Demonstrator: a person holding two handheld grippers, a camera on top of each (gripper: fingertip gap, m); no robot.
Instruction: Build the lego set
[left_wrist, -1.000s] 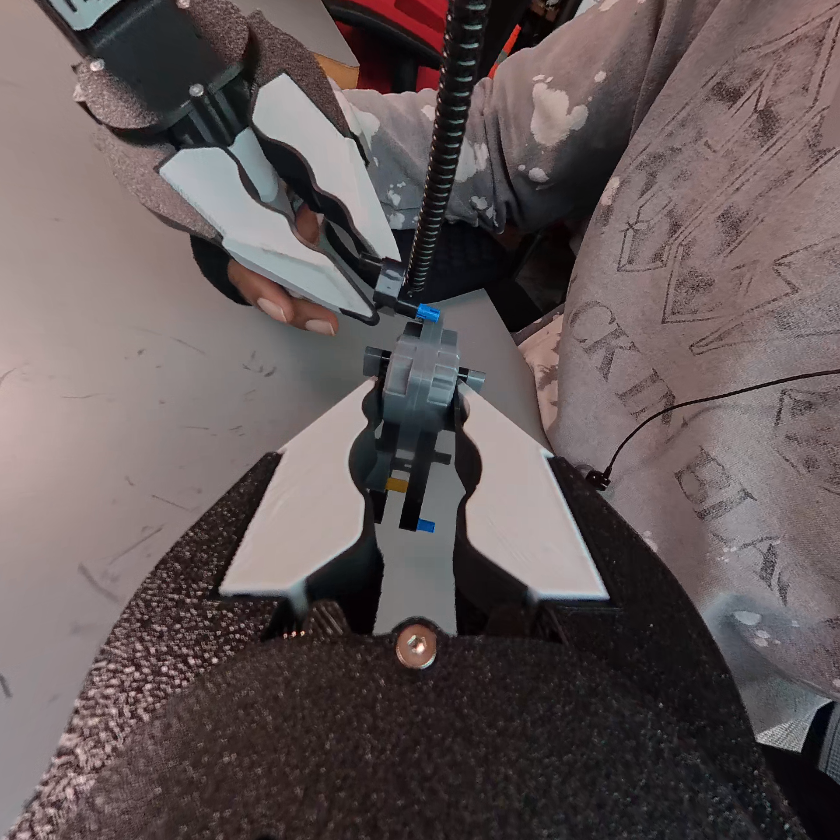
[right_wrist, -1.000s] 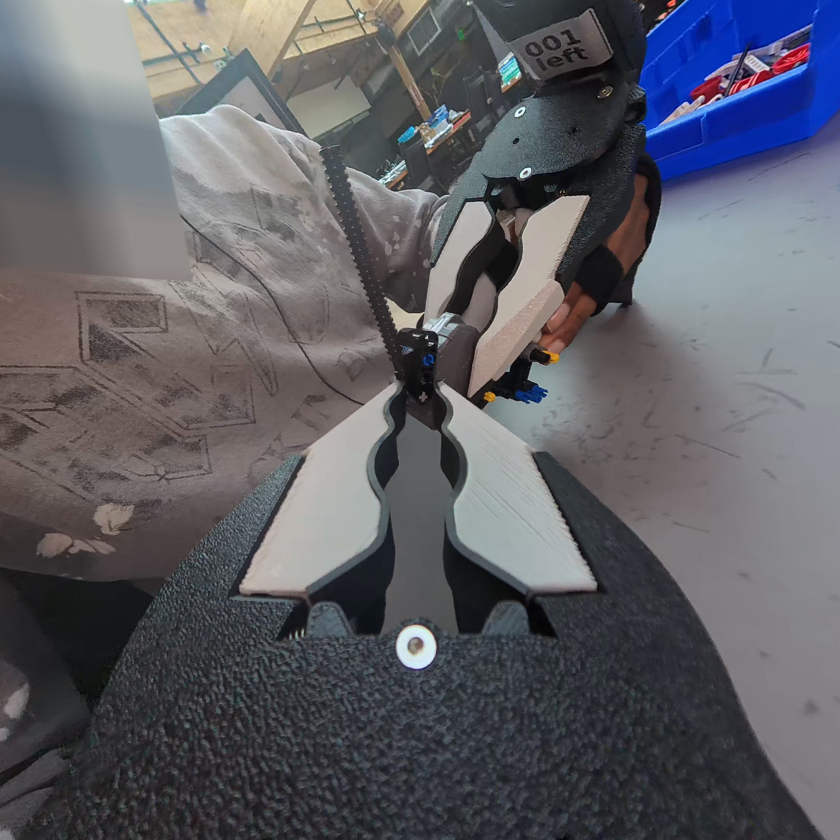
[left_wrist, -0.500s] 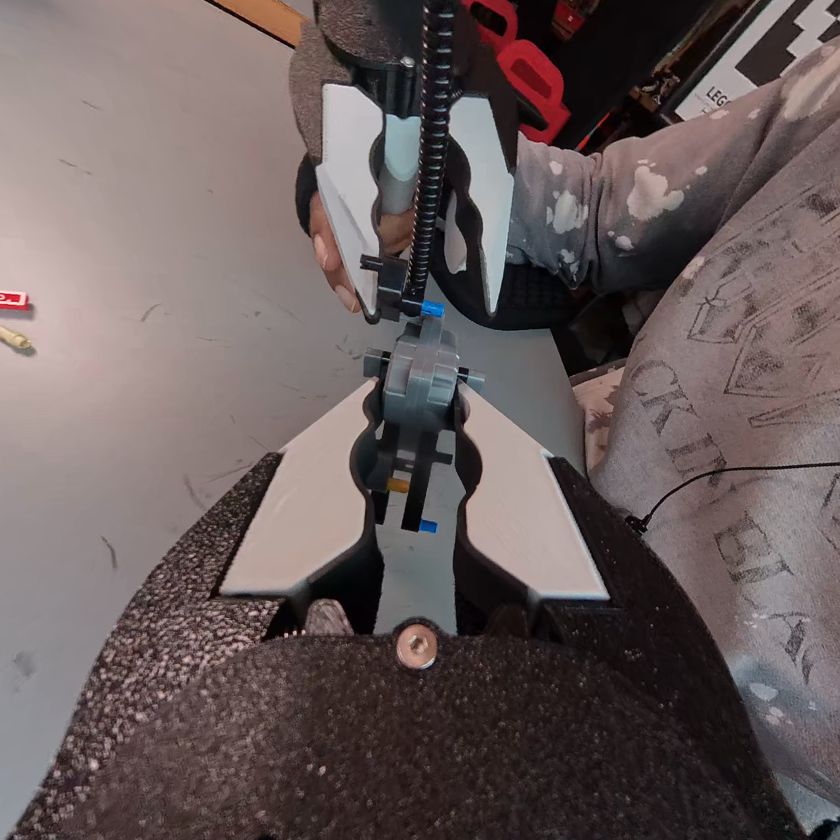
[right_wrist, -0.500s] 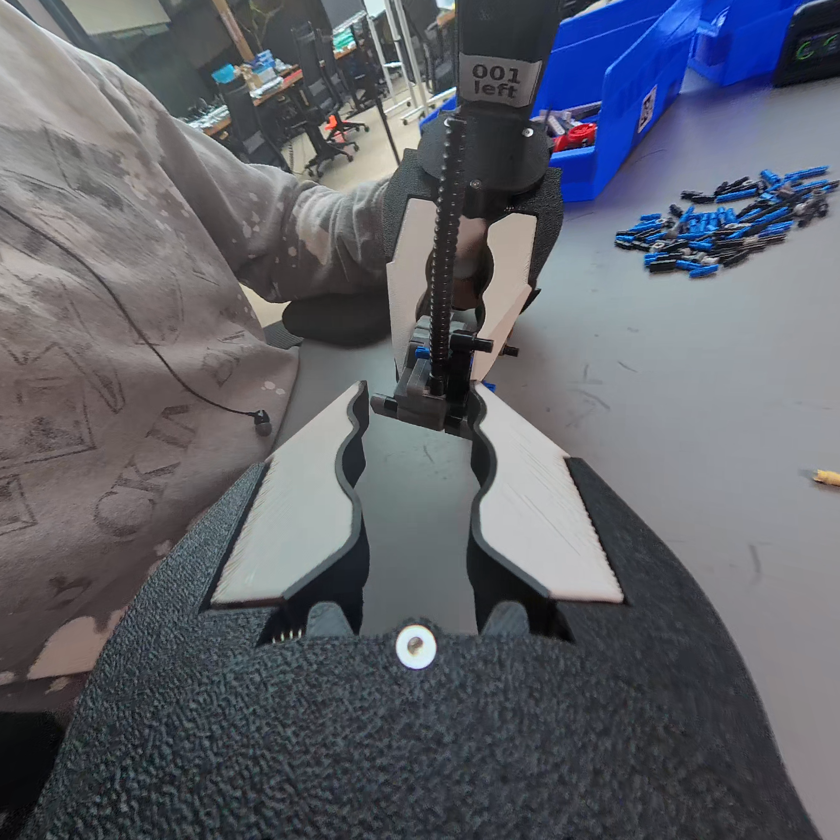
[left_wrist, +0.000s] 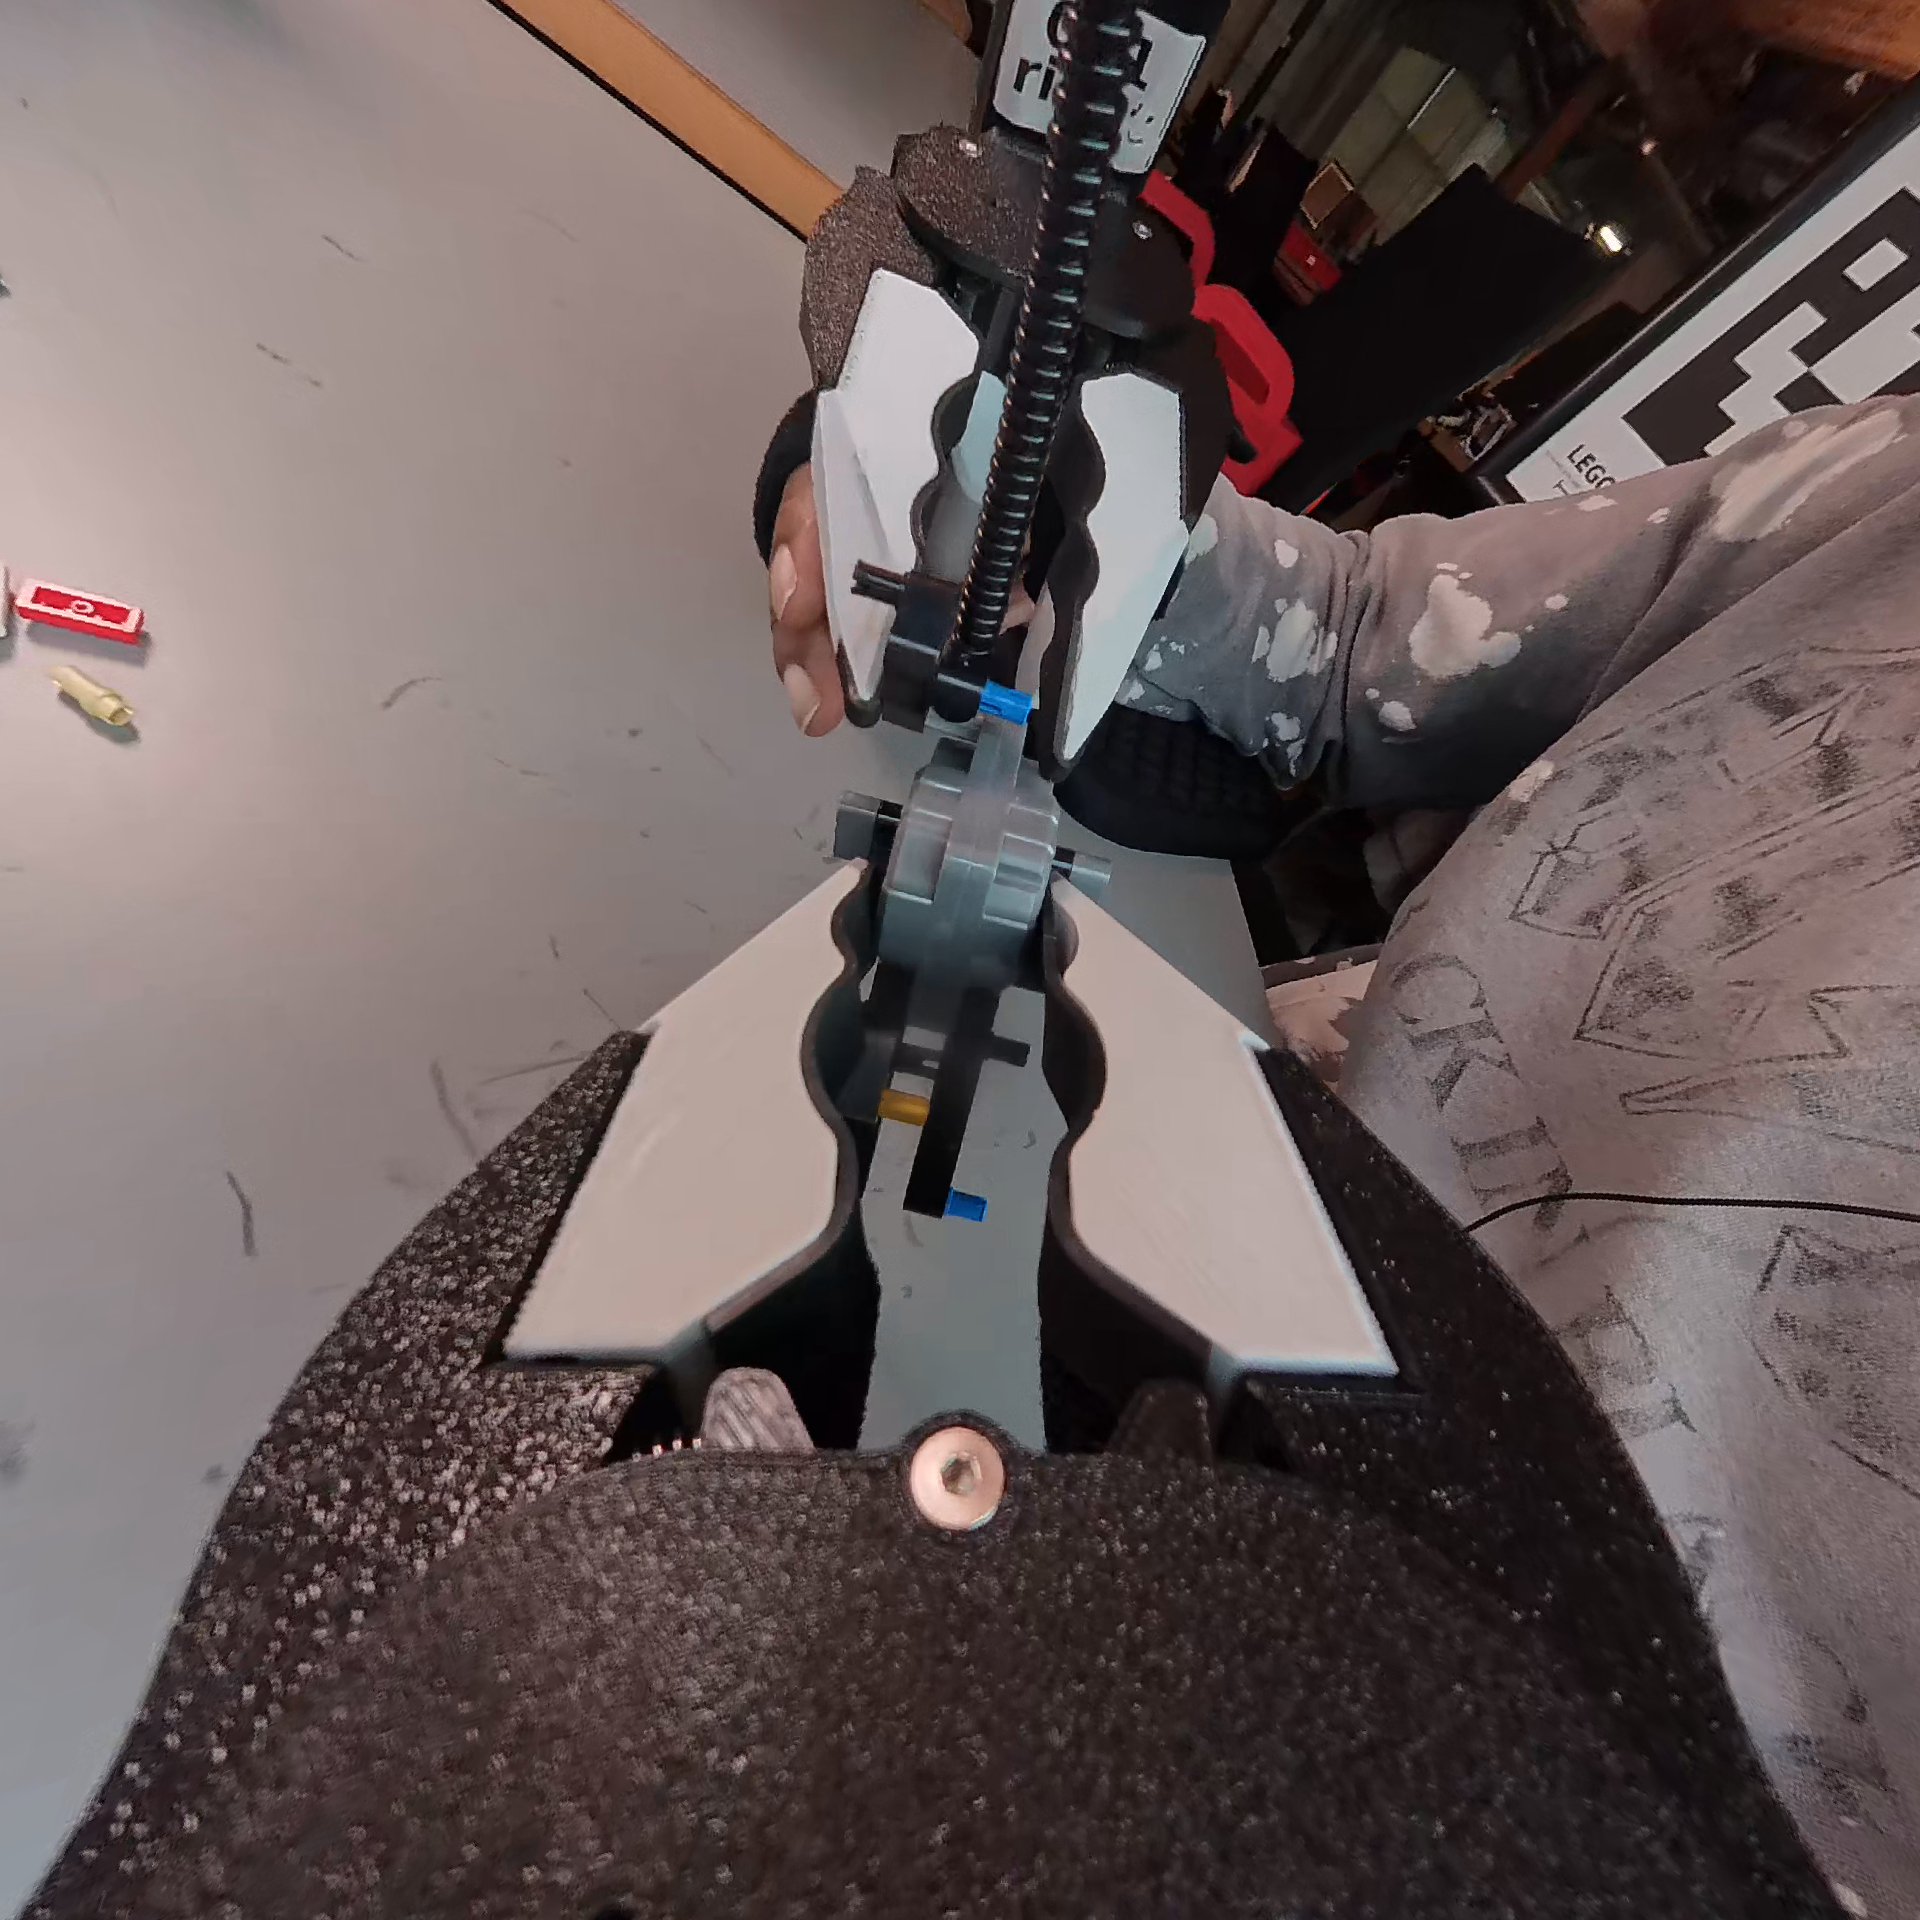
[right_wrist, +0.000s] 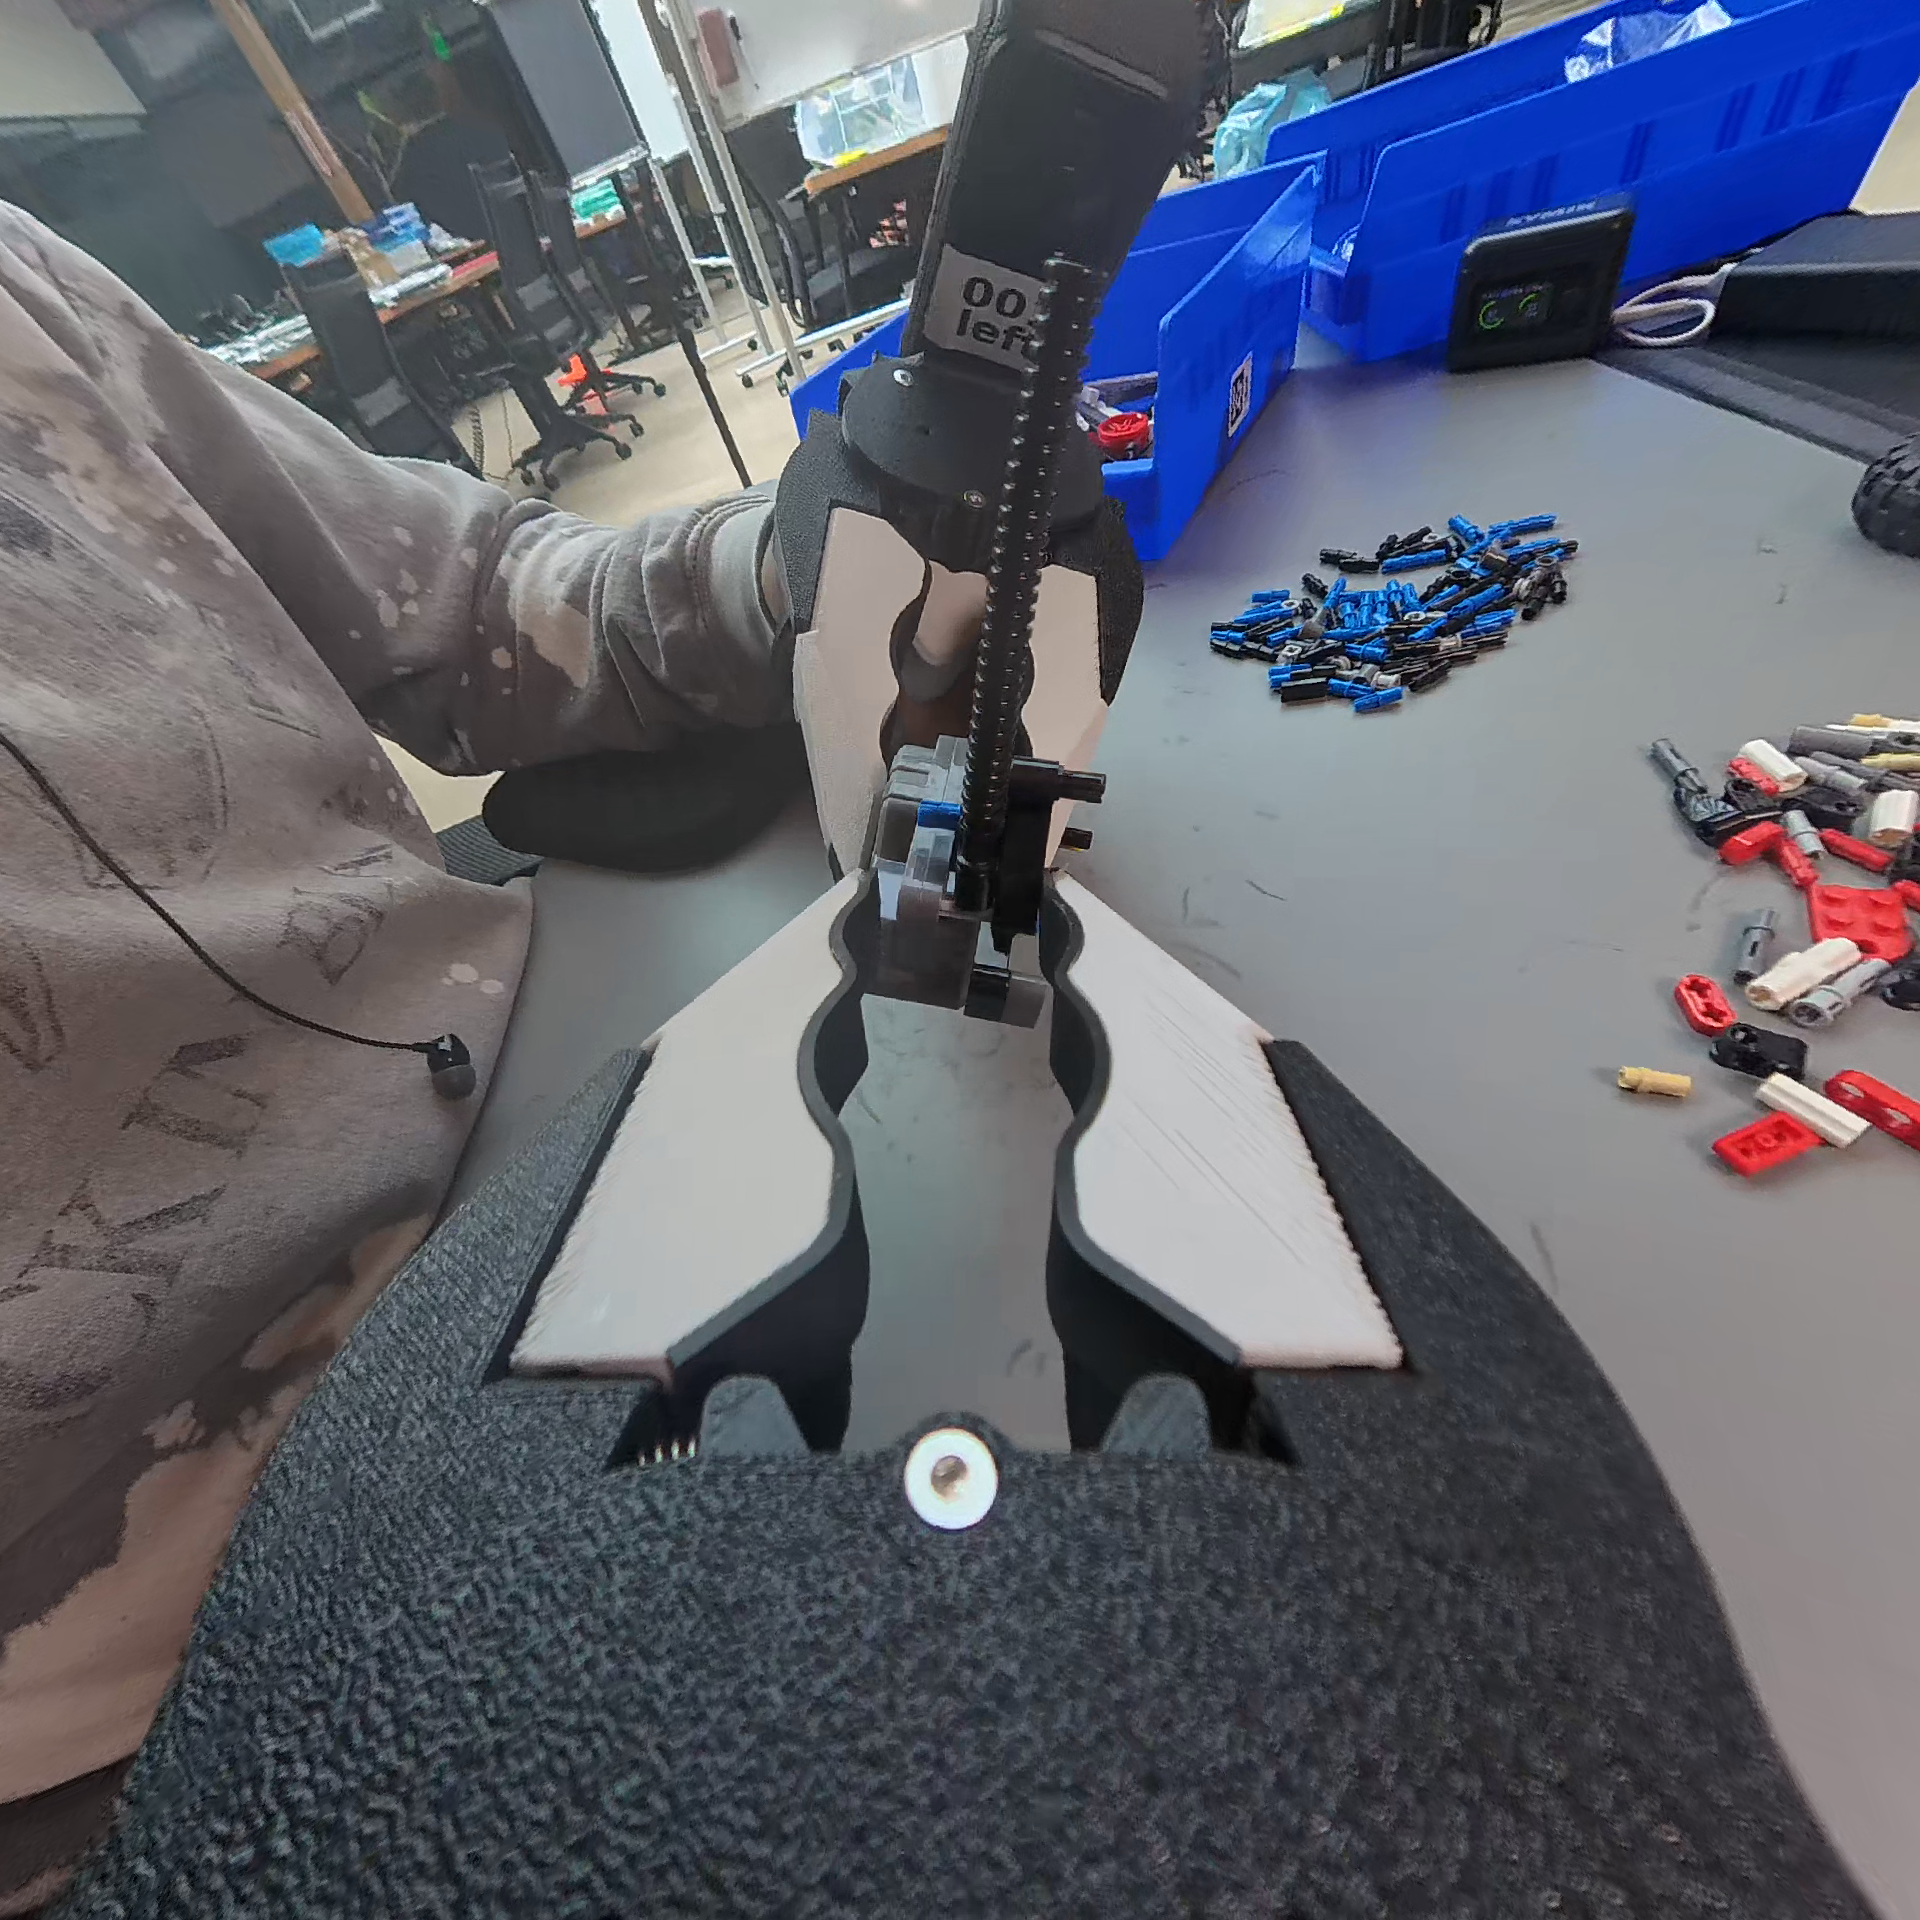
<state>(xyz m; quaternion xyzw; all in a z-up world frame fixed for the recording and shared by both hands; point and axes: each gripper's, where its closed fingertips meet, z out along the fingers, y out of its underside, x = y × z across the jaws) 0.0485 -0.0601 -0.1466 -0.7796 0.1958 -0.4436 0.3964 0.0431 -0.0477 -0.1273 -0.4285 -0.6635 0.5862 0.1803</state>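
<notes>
My left gripper (left_wrist: 961, 883) is shut on a grey and black lego assembly (left_wrist: 971, 868) with blue and yellow pins, held above the grey table (left_wrist: 364, 416). My right gripper (right_wrist: 956, 888) faces it tip to tip. Its jaws close around a black connector (right_wrist: 1023, 831) pressed against the assembly's top end (right_wrist: 914, 935). A black ribbed hose (right_wrist: 1013, 540) rises from that connector. In the left wrist view the right gripper (left_wrist: 966, 727), the connector (left_wrist: 914, 644) and the hose (left_wrist: 1039, 364) show just beyond the assembly. The left gripper (right_wrist: 945, 810) shows behind the parts in the right wrist view.
A pile of blue and black pins (right_wrist: 1392, 623), loose red, white and grey pieces (right_wrist: 1818, 935), a black tyre (right_wrist: 1891, 499) and blue bins (right_wrist: 1226, 416) lie to the right. A red tile (left_wrist: 78, 608) and tan pin (left_wrist: 94, 696) lie nearby. The person's torso (left_wrist: 1662, 935) is close. My left and right fingertips are right by each other.
Both grippers have swung round until they face each other in line. The right jaws opened wider than a second ago, then narrowed around the connector and the assembly's top.
</notes>
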